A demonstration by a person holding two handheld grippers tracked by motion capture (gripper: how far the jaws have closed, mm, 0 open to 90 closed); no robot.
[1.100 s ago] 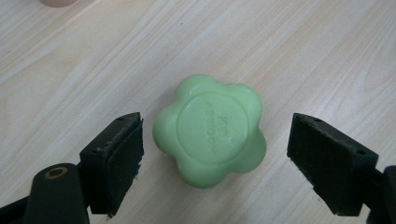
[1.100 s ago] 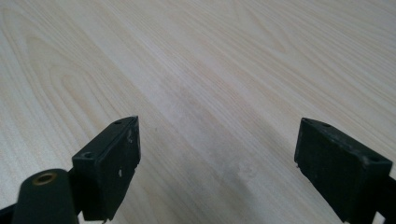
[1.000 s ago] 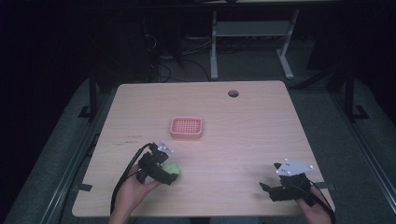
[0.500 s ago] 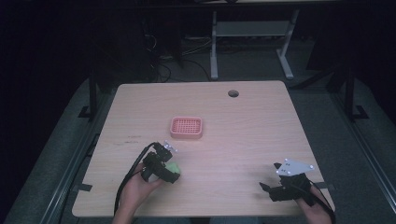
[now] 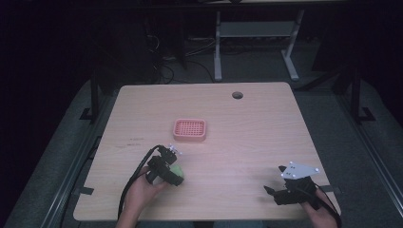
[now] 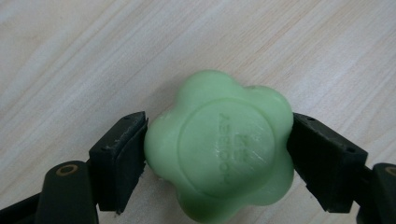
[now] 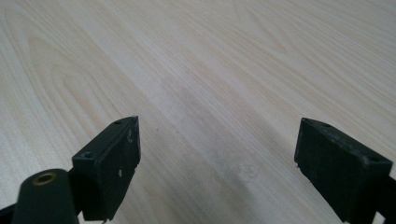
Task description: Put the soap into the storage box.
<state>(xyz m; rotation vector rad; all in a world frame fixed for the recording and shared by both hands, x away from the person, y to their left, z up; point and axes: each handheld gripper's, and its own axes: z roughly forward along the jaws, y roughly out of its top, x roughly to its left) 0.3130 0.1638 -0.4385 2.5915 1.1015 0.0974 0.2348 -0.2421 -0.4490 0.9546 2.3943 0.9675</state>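
Left tongs (image 6: 217,154) clamped on green soap (image 6: 219,149), now shifted a bit left and up vs. a sec ago, lower left of high view, just over bench (image 5: 247,137). Prob. carrying toward pink tray (image 5: 189,129). Right tongs (image 7: 217,158) wide, empty, lower right.

Both claws are black with square rubber pads; the right claw (image 5: 272,190) carries a grey three-cornered plate, the left claw (image 5: 175,174) a black cable.
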